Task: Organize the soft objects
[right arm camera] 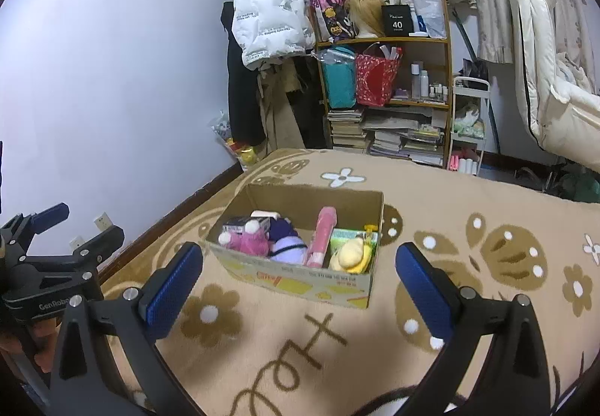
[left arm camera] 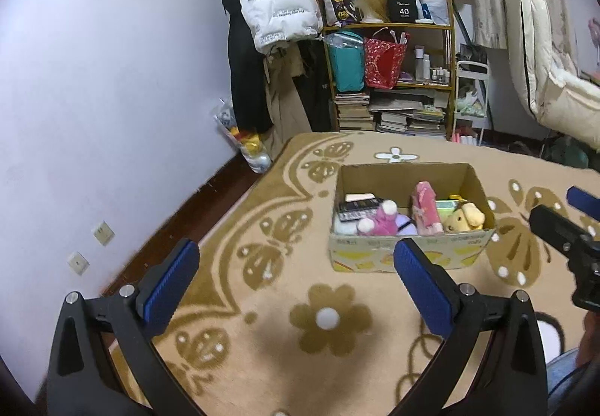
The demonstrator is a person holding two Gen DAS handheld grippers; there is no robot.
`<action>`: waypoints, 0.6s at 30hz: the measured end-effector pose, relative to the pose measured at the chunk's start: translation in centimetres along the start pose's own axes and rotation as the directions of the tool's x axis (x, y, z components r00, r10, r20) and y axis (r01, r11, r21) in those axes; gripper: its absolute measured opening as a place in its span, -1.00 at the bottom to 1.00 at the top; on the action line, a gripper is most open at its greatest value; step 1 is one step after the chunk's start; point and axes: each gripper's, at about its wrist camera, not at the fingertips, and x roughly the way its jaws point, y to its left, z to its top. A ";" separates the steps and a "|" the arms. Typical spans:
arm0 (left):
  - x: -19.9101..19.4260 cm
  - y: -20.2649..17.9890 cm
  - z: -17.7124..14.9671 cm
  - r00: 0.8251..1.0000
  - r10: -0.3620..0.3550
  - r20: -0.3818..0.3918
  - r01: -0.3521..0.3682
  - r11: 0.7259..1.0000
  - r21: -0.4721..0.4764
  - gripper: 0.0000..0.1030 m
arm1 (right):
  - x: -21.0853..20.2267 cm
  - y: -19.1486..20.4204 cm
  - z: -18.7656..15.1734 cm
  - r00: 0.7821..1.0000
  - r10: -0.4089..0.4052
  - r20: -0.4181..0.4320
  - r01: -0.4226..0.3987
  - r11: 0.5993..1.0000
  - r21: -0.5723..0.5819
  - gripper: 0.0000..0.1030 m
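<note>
On the left gripper (right arm camera: 52, 225), "GenRobo" lettering shows.

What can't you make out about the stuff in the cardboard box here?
- Left wrist view: the cardboard box's near wall hides the lower parts of the yellow plush and pink plush.
- Right wrist view: the green packet is half covered by the yellow plush; its print is too small.
</note>
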 end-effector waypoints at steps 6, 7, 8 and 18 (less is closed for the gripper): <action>0.4 -0.5 -1.3 1.000 0.014 -0.004 -0.014 1.000 0.023 0.99 | 0.2 -0.4 -1.2 1.000 0.002 0.003 -0.002 1.000 0.013 1.00; 0.5 -0.5 -1.4 1.000 0.010 -0.004 -0.010 1.000 0.020 0.99 | 0.3 -0.4 -1.5 1.000 -0.003 0.005 0.003 1.000 0.009 1.00; 0.6 -0.5 -1.4 1.000 0.007 -0.006 -0.007 1.000 0.017 0.99 | 0.2 -0.4 -1.2 1.000 0.000 0.006 0.000 1.000 0.012 1.00; 2.0 -1.4 -1.8 1.000 0.021 -0.012 -0.020 0.996 0.082 0.99 | 2.4 -1.0 -2.6 0.998 -0.005 -0.058 0.005 1.000 0.013 1.00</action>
